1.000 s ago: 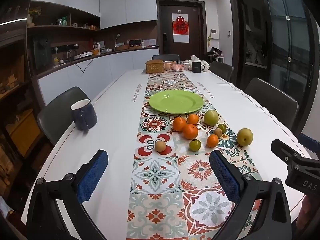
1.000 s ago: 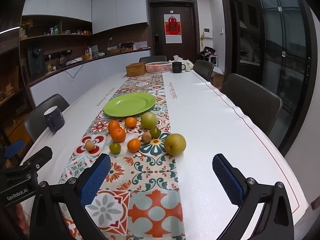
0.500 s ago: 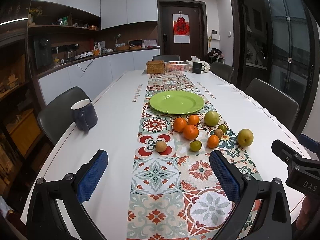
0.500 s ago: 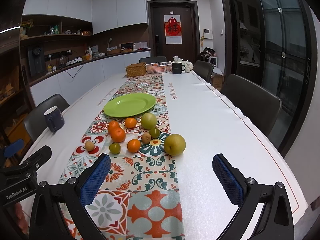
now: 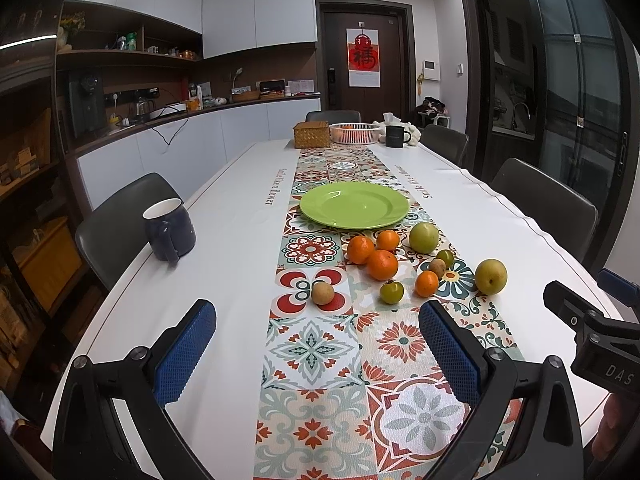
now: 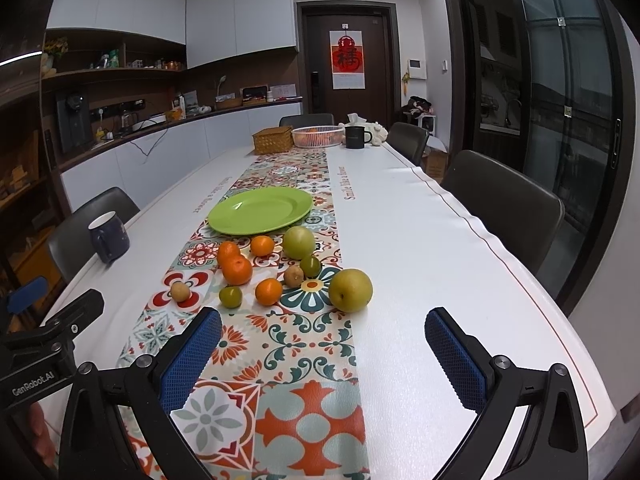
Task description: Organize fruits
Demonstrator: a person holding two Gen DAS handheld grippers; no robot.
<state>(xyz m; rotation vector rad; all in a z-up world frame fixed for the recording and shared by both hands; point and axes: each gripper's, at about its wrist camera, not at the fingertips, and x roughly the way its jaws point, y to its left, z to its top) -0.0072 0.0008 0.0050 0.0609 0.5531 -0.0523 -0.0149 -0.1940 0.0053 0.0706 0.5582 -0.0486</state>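
An empty green plate [image 5: 354, 205] [image 6: 260, 210] lies on the patterned runner. Just in front of it sit loose fruits: several oranges [image 5: 383, 265] [image 6: 237, 270], a green apple [image 5: 423, 237] [image 6: 299, 242], a yellow pear [image 5: 491, 276] [image 6: 350, 290], a small brown fruit [image 5: 322, 293] [image 6: 180, 291] and a small green one [image 5: 391, 292] [image 6: 230, 296]. My left gripper [image 5: 316, 340] is open above the near runner, short of the fruits. My right gripper [image 6: 324, 344] is open too, the pear just beyond it. Neither holds anything.
A dark blue mug [image 5: 168, 234] [image 6: 108, 236] stands near the table's left edge. At the far end are a wicker box [image 5: 311, 134], a white basket [image 5: 354, 133] and a black mug [image 5: 396, 136]. Dark chairs [image 6: 504, 204] line both sides.
Both views have shifted only slightly; the fruits and plate sit where they were, and both grippers stay open.
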